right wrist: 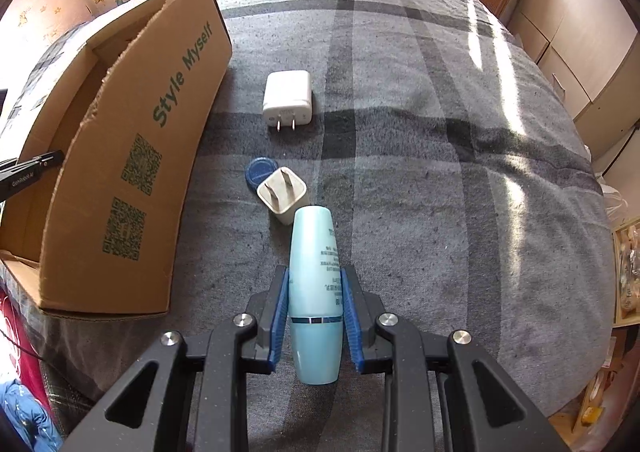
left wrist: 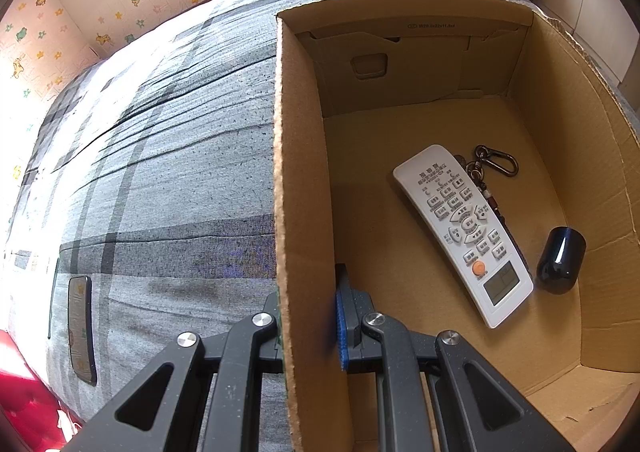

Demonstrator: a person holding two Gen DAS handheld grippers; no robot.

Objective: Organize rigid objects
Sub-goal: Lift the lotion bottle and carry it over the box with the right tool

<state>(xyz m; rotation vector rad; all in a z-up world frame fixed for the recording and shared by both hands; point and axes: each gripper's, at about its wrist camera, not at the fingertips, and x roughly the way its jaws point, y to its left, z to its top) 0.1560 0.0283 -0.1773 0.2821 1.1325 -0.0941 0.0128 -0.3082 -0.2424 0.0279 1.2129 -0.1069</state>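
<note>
Both grippers point steeply downward at the bed. On my right gripper the blue pads press against the sides of a pale blue bottle, gripping it near its dark band; the bottle lies along the fingers with one rounded end reaching forward over the grey plaid blanket. Just beyond that end I see a cream plug adapter lying prongs up, touching a blue cap, and farther on a white charger.

My left gripper is clamped tight across the near side wall of the cardboard box, one finger outside and one inside. On the box floor lie a white remote, a keychain alongside it, and a black cylinder near the far wall.
</note>
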